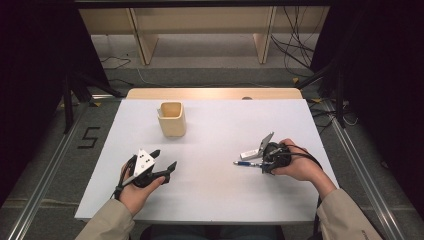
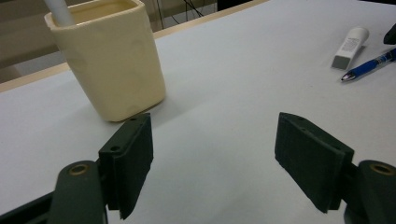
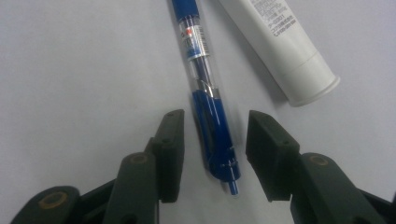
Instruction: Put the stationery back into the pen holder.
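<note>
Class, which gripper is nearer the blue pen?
Right. The right gripper straddles the blue pen without gripping it; the left gripper is far off across the table.

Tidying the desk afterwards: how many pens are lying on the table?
1: the blue pen lies between the right gripper jaws, beside the white tube. The cup may hide more.

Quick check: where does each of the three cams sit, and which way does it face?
High view: above the person's side, looking forward and down on the table; forearms, both hands, left gripper, right gripper.
Left gripper view: rides the left gripper, jaws apart, facing the cream cup.
Right gripper view: rides the right gripper, looking down at the blue pen between its jaws.
Shared: pen and white tube in all three.
</note>
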Tool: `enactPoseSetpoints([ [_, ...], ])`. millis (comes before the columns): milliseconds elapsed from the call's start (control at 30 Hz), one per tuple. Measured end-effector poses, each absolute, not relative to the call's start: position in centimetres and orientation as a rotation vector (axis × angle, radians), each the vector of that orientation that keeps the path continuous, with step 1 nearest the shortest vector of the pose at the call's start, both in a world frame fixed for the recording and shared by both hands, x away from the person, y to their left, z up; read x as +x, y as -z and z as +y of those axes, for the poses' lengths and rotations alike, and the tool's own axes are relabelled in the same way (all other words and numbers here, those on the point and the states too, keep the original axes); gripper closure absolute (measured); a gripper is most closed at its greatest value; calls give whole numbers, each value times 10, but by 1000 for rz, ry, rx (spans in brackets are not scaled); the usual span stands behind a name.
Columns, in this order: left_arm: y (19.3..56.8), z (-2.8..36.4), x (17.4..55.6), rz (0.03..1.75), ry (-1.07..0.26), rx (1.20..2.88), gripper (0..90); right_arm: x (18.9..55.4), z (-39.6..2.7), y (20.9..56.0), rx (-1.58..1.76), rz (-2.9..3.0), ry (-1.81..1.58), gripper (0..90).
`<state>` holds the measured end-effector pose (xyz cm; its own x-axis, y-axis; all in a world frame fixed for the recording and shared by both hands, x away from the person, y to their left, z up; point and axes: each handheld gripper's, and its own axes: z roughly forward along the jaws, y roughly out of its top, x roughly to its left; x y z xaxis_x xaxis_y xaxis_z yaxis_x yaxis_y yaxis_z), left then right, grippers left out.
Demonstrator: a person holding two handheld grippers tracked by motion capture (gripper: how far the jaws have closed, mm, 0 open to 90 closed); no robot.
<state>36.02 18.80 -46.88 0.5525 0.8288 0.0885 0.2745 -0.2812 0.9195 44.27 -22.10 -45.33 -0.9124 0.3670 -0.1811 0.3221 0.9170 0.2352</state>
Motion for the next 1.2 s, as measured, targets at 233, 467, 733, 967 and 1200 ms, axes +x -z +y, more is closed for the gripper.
enactPoseSetpoints([
  [233, 469, 188, 361, 907, -722, 1825, 281, 447, -219, 452, 493, 2872, -260, 605],
  [467, 469, 188, 361, 909, -723, 1820, 280, 449, -217, 452, 468, 2886, -212, 628],
  [733, 468, 188, 361, 908, -725, 1820, 280, 451, -216, 452, 440, 2903, -198, 640],
  [967, 468, 188, 361, 908, -725, 1821, 280, 454, -212, 451, 401, 2931, -147, 652],
  [1200, 468, 188, 361, 907, -725, 1823, 280, 456, -207, 451, 360, 2946, -116, 671],
])
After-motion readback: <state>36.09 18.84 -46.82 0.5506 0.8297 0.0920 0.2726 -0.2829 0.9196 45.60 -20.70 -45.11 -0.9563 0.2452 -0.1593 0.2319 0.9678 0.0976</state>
